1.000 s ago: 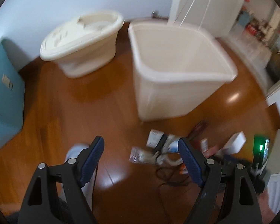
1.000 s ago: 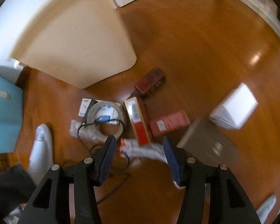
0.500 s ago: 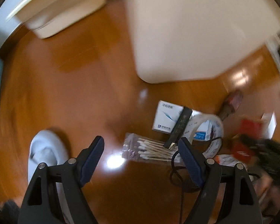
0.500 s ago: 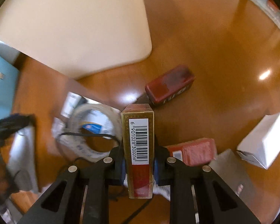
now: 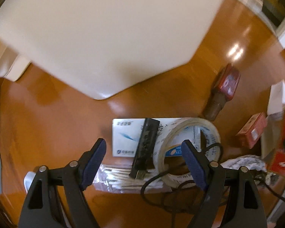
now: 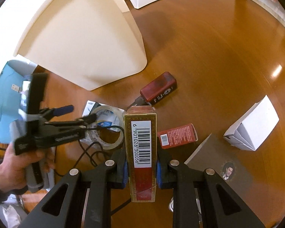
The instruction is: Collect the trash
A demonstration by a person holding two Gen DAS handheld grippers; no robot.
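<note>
Pinching a barcoded carton (image 6: 141, 152), right jaws; left jaws spread over a black stick (image 5: 145, 148).

The red-and-gold carton (image 6: 140, 152), loose on the floor a second ago, is now clamped between the right gripper (image 6: 140, 168) jaws and lifted. The left gripper (image 5: 142, 163) is brought down low over the black stick (image 5: 145, 148) and tape roll (image 5: 188, 148), jaws wide.

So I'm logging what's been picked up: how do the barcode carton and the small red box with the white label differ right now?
The barcode carton is clamped in the right hand-held gripper; the small red box lies loose on the floor. The carton is gold-trimmed and elongated; the box is plain red and stubbier. The carton points away from the camera; the box lies crosswise. Both are red cardboard packs.
</note>
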